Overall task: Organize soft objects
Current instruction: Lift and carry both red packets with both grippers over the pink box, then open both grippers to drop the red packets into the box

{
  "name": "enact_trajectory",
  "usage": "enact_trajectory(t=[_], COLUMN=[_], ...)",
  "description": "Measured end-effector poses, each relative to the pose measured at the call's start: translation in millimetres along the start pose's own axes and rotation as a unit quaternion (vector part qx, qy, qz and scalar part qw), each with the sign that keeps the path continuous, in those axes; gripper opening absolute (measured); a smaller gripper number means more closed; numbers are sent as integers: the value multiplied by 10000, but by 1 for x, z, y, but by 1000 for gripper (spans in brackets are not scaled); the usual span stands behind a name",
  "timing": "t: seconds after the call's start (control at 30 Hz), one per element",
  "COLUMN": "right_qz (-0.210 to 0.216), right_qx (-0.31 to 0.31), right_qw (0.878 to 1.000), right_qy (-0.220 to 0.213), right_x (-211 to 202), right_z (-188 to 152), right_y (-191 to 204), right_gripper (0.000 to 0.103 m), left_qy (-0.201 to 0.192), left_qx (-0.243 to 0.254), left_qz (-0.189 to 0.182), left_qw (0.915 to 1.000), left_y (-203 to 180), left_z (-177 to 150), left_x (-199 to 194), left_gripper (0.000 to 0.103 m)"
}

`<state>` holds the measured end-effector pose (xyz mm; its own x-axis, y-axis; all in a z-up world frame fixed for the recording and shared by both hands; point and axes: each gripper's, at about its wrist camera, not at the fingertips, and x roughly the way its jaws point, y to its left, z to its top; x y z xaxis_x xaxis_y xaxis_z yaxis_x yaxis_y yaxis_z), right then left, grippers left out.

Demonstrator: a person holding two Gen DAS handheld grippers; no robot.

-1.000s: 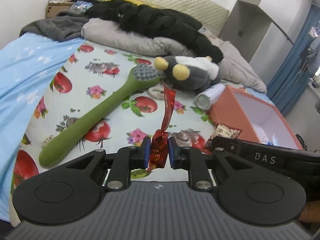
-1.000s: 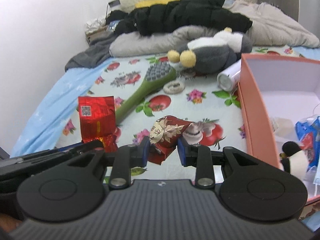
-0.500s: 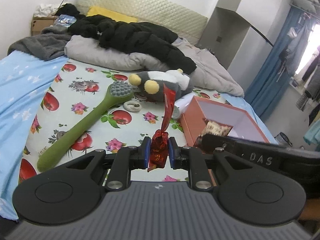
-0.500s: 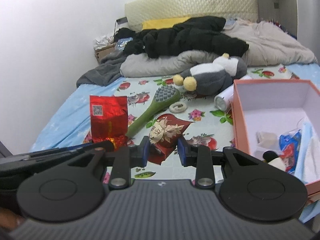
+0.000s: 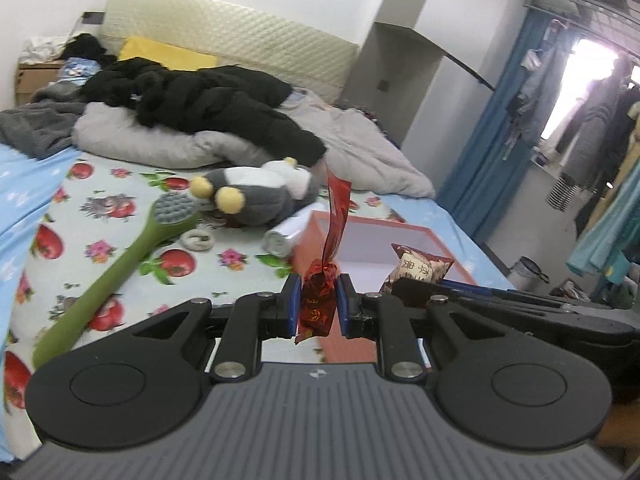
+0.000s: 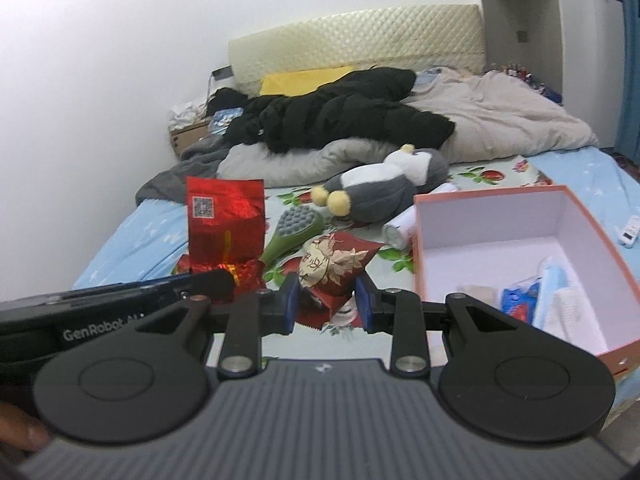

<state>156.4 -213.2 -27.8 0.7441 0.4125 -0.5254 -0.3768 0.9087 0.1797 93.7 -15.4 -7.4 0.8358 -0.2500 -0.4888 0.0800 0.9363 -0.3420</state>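
My left gripper (image 5: 318, 300) is shut on a shiny red foil packet (image 5: 320, 300), held edge-on above the bed; in the right wrist view the packet (image 6: 225, 224) shows flat with a QR code. My right gripper (image 6: 327, 302) is shut on a dark red snack pouch (image 6: 334, 266) with a beige leaf print; it also shows in the left wrist view (image 5: 420, 268). Both are raised beside the orange box (image 6: 416, 248), which has a white inside and holds a few blue and white items (image 6: 536, 300). A grey-and-white plush toy (image 6: 384, 192) lies on the bed behind.
A green long-handled brush (image 5: 116, 272), a white ring (image 5: 197, 239) and a white roll (image 5: 282, 238) lie on the fruit-print sheet (image 5: 100, 216). Black jacket (image 5: 200, 100) and grey quilt (image 6: 500, 120) fill the head of the bed. Blue curtain (image 5: 492, 128) at right.
Both grippers have risen and pulled back from the bed with their packets still held. The view has shifted right toward the orange box and the room beyond.
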Motion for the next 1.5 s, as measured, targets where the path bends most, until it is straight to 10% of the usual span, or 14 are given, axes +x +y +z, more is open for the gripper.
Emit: enact_trajectory(t=[0.6,1.5], right_qz=[-784,-1078], right_qx=[399,988], right_qw=[9959,9883], right_qy=[-208,436], right_x=[-39,63], right_z=[-11,-8], right_y=[-74,-172], right_gripper=[33,33], left_qy=[431,1539], left_qx=[404,674], left_qz=[-695,-671], left_qw=[9958,9835], left_y=[-70,-100], left_z=[0,12], left_x=[52,243], left_gripper=[22,22])
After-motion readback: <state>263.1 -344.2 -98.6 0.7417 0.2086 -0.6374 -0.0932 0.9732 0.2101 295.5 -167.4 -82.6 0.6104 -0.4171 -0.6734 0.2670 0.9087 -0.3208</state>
